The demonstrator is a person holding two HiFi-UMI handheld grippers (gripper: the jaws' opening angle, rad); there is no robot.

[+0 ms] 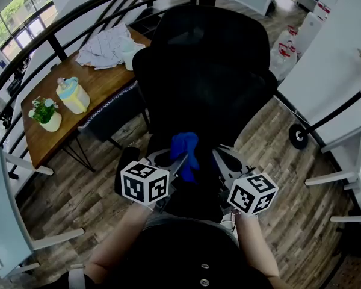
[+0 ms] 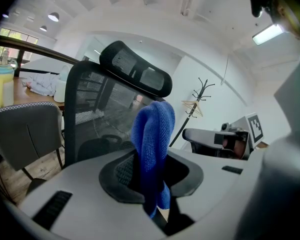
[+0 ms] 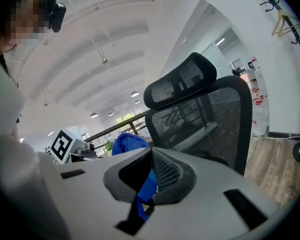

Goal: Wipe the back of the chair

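Chair back point(image 1: 210, 71) is stiff mesh. Soft, light blue cloth point(image 2: 152, 129) sits near it, clamped in the left gripper point(image 2: 152, 163); the right gripper point(image 3: 151, 158) pinches its tail, and a flat fold would likely wipe best.

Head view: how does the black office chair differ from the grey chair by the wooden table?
The black office chair has a see-through mesh back and a headrest; the grey chair has a solid back with pale edge stitching and no headrest. The black office chair stands free, while the grey chair is pushed in at the wooden table. Both stand upright on the plank floor.
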